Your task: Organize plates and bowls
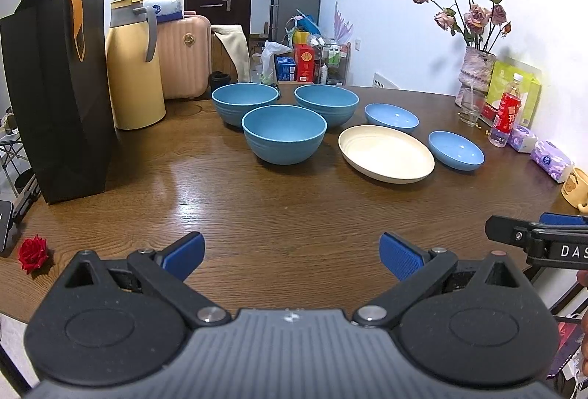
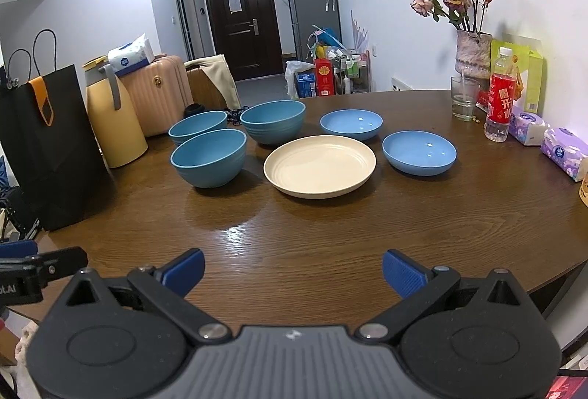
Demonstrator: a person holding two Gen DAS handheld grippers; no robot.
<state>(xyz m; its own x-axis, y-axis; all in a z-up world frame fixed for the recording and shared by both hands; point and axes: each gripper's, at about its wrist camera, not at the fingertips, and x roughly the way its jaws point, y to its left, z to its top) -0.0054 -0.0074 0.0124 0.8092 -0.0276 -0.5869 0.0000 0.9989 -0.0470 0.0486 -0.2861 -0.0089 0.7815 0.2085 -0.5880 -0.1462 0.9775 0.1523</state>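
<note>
Both grippers hang low over the near edge of the tabletop (image 2: pixel 330 252), nothing picked up yet. The left gripper (image 1: pixel 292 254) has its blue fingers (image 1: pixel 183 254) spread wide and empty; the right gripper (image 2: pixel 294 272) matches it, fingers parted with nothing between them. Out in the middle sit the dishes: three deep blue bowls clustered to the left, the near bowl (image 2: pixel 208 156) in front, the far-left bowl (image 2: pixel 197 126) behind it and the far-right bowl (image 2: pixel 272 119) beside that. To their right lies the cream plate (image 2: pixel 319 164), with one shallow blue dish (image 2: pixel 351 123) beyond it and another shallow blue dish (image 2: pixel 419 151) to its right. All look separate, though whether the two left bowls touch is hard to tell from here. The likely opener is nesting the deep bowls. To do that well, take a bowl by its rim with one finger inside and one outside, lift it clear of its neighbours, and lower it level so it seats without rocking. The shallow dishes should stack on the plate, and the drinking glass (image 2: pixel 463 97) and bottle (image 2: pixel 499 101) far right need a wide berth.
</note>
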